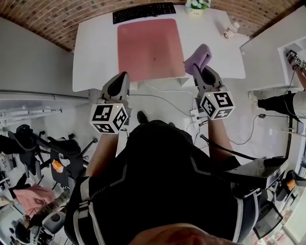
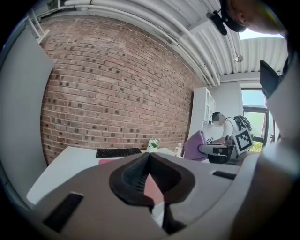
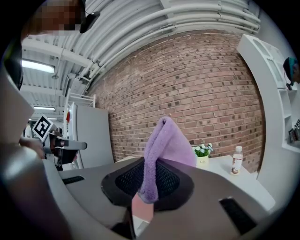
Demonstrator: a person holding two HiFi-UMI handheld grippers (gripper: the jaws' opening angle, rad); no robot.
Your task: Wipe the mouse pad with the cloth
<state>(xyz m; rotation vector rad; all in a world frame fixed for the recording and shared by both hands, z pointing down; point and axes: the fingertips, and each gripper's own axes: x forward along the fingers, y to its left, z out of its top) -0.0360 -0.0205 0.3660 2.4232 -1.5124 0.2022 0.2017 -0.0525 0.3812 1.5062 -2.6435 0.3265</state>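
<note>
Head view: a white table [image 1: 95,48] fills the upper middle of the frame; the pink mouse pad [image 1: 148,48] lies flat at its centre, just below a black keyboard [image 1: 143,12] at the top edge; a small flower pot [image 1: 197,5] stands at top centre-right and a bottle [image 1: 230,30] at upper right of the table top. The left gripper [image 1: 123,75] is at centre left, its tips at the table's near edge beside the pad's lower left corner; the right gripper [image 1: 200,69] is at centre right, with the purple cloth [image 1: 198,56] bunched at its tips beside the pad's lower right corner; whether the cloth touches pad or table cannot be told. The person's dark-clad torso [image 1: 158,167] occupies the lower centre.

Left gripper view: the jaws meet at their tips, lower centre of the frame, with nothing between them; a strip of the pink pad shows through the gap beneath the tips; a brick wall [image 2: 117,93] spans the upper left; the keyboard and flower pot appear at mid-frame above the jaws; the right gripper with the cloth appears at middle right.

Right gripper view: the jaws are clamped on the cloth, which rises in a folded peak from lower centre to mid-frame; its lower end hangs just inside the jaws; the flower pot and bottle stand on the table at middle right.
</note>
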